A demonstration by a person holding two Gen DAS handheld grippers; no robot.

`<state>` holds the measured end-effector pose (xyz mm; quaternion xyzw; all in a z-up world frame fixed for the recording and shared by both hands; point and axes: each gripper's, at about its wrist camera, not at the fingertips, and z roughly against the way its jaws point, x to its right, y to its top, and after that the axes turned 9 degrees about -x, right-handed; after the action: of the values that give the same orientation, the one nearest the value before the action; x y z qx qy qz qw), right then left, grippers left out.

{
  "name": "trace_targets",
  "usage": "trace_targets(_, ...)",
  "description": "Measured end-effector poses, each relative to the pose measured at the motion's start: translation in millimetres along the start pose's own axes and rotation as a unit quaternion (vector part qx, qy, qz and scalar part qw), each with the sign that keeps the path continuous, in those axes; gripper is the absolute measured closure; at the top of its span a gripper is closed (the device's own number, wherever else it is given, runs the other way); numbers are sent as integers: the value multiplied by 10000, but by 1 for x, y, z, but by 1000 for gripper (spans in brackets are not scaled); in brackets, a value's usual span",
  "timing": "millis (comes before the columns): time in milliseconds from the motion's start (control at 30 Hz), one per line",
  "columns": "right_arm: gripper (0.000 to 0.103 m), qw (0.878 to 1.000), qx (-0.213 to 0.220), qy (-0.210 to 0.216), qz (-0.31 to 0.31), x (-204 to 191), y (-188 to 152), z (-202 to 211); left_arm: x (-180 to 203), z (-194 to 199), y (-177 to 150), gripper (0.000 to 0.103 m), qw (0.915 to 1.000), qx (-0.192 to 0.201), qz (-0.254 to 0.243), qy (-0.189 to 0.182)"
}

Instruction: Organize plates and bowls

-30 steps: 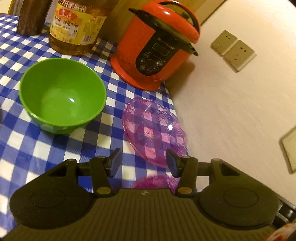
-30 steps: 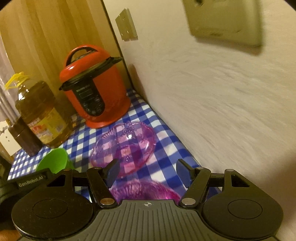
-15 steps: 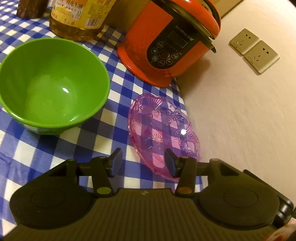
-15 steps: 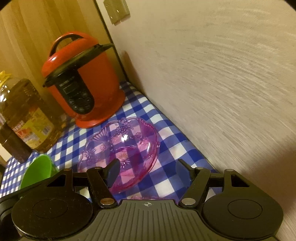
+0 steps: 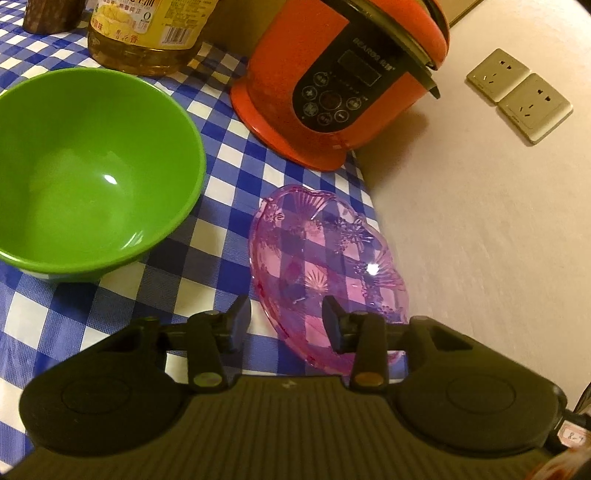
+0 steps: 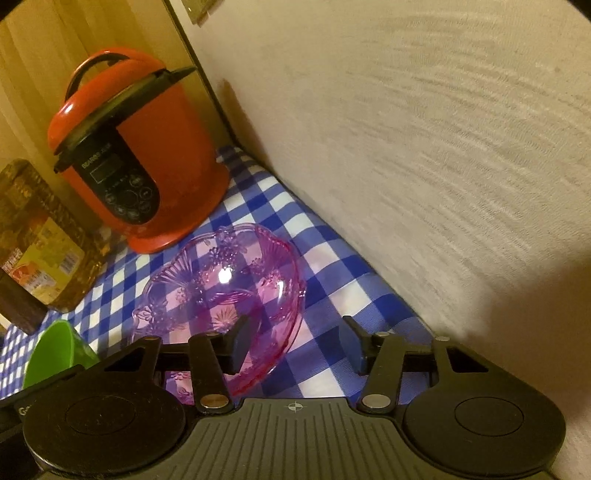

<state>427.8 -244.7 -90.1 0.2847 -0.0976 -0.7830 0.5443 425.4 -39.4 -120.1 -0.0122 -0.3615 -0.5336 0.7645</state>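
A clear pink glass plate (image 5: 325, 266) lies on the blue checked cloth by the wall, with a green bowl (image 5: 92, 173) to its left. My left gripper (image 5: 286, 325) straddles the plate's near left rim, jaws closing, one finger outside and one over the glass, pads not pressing. In the right wrist view the same plate (image 6: 221, 288) has its right rim between the fingers of my right gripper (image 6: 297, 343), also closing without a grip. A bit of a second pink dish (image 6: 177, 386) shows under that gripper. The green bowl (image 6: 55, 354) peeks in at the lower left.
A red electric pressure cooker (image 5: 340, 74) stands just behind the plate, beside a large oil bottle (image 5: 147, 37) and a dark wooden block (image 5: 48, 14). The beige wall (image 5: 480, 221) with two sockets (image 5: 517, 92) borders the table on the right.
Both grippers have come forward and down onto the pink plate, and both pairs of jaws have narrowed. The second pink dish has dropped out of the left wrist view.
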Motion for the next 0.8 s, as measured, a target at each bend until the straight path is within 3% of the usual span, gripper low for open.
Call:
trace_targets(400, 54, 9998, -164, -62, 27, -5, 4, -18, 1, -13, 2, 79, 9999, -83, -105, 60)
trace_targets(800, 73, 9994, -311, 81, -92, -3, 4, -25, -2, -16, 2, 89, 9999, -105, -39, 87)
